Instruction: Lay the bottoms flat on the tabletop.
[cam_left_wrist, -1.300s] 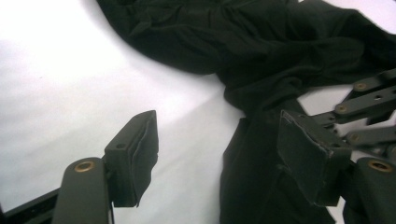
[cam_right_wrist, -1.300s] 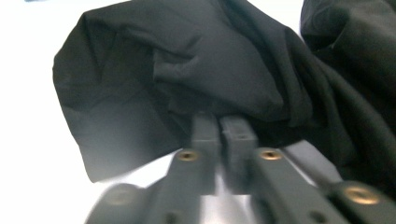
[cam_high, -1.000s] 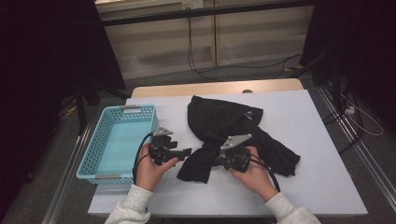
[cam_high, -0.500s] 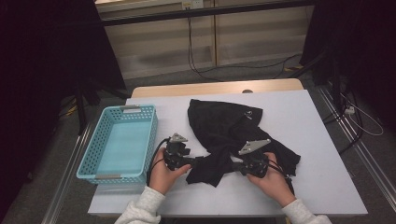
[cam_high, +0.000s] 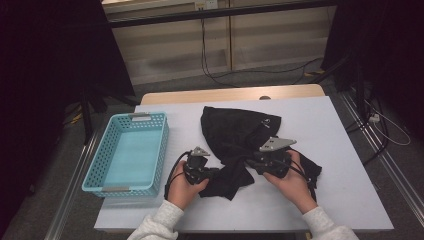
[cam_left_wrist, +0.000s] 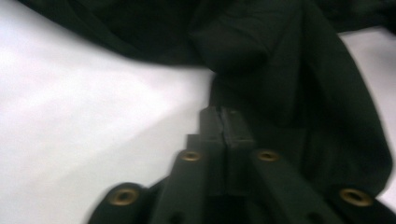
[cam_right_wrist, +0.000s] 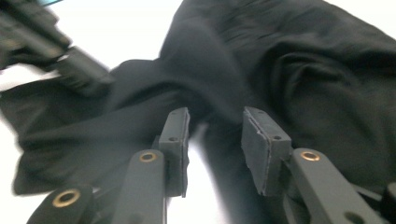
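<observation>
A crumpled black garment lies in the middle of the white table. My left gripper points right at the garment's lower left flap. Its jaws have just been closing and now stand pressed together, with the edge of the black cloth pinched at their tips. My right gripper points left over the cloth's middle fold. Its jaws have just been opening; they stand apart above the garment, and nothing is pressed between the pads. The left gripper shows blurred at the far side of the flap.
A turquoise basket stands with nothing in it at the table's left edge, close to my left hand. Bare white tabletop lies right of the garment and along the front edge. Cables trail on the floor behind and to the right.
My left gripper has slid right onto the garment's flap and its jaws have shut there. My right gripper has moved right along the cloth and its jaws have parted.
</observation>
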